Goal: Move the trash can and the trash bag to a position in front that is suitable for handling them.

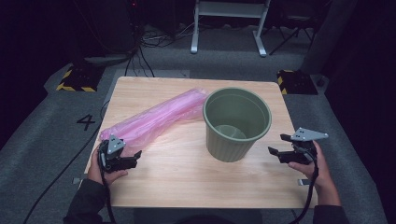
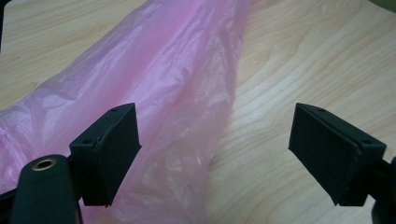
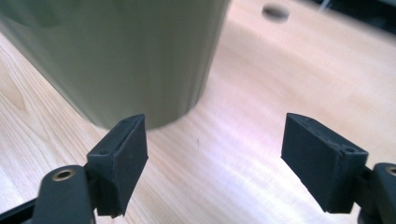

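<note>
We see our left hand-held gripper (image 1: 133,156) left of the green bin (image 1: 236,123), jaws wide and empty, over the near end of the pink plastic bag (image 1: 154,116) – on the surface (image 1: 182,177). Our right hand-held gripper (image 1: 275,144), just right of the bin, gapes wide too – holding nothing.

A dim lab: hazard-striped blocks (image 1: 74,80), floor cables (image 1: 140,60), a numbered carpet mark (image 1: 86,122).

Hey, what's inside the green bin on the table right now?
The green bin looks empty in the high view: bare inner walls and part of its floor show. Its near wall hides the front strip of the floor. The pink plastic bag lies outside, beside it.
</note>
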`<state>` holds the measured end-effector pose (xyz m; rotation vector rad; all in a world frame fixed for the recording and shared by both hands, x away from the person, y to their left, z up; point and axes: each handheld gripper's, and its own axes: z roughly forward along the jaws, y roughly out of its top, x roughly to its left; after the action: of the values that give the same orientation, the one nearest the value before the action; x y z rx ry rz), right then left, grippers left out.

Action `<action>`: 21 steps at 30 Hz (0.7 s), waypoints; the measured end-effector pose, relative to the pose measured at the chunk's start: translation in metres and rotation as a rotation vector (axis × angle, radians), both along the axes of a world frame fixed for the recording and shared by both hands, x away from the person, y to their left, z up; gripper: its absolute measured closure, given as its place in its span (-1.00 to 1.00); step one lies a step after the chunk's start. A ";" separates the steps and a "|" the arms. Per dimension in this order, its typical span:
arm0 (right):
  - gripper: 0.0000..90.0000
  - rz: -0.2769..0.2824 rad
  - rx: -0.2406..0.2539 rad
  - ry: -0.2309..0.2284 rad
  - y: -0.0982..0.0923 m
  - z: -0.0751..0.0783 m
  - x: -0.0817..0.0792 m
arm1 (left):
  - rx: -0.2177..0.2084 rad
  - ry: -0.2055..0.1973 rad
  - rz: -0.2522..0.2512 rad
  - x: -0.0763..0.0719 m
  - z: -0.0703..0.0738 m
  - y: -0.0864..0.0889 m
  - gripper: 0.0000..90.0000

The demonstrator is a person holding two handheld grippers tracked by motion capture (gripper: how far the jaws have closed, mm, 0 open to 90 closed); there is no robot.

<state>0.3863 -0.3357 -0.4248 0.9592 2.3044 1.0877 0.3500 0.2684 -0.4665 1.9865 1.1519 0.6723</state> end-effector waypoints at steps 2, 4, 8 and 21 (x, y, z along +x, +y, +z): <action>-0.50 -0.003 0.013 0.048 -0.003 -0.012 0.005 | 0.009 0.003 0.021 0.005 -0.003 0.002 -0.64; -0.50 -0.011 -0.005 0.057 -0.004 -0.020 0.008 | 0.008 0.006 0.034 0.006 -0.004 0.003 -0.59; -0.44 -0.043 -0.016 0.089 -0.005 -0.038 0.015 | -0.066 0.037 0.050 0.013 -0.011 0.012 -0.31; -0.35 -0.020 0.044 0.105 0.006 -0.056 0.025 | -0.056 0.134 -0.011 0.024 -0.022 0.010 0.38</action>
<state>0.4110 -0.3300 -0.4812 1.0779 2.3572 1.1082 0.3743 0.2781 -0.4887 2.0142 1.2241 0.5016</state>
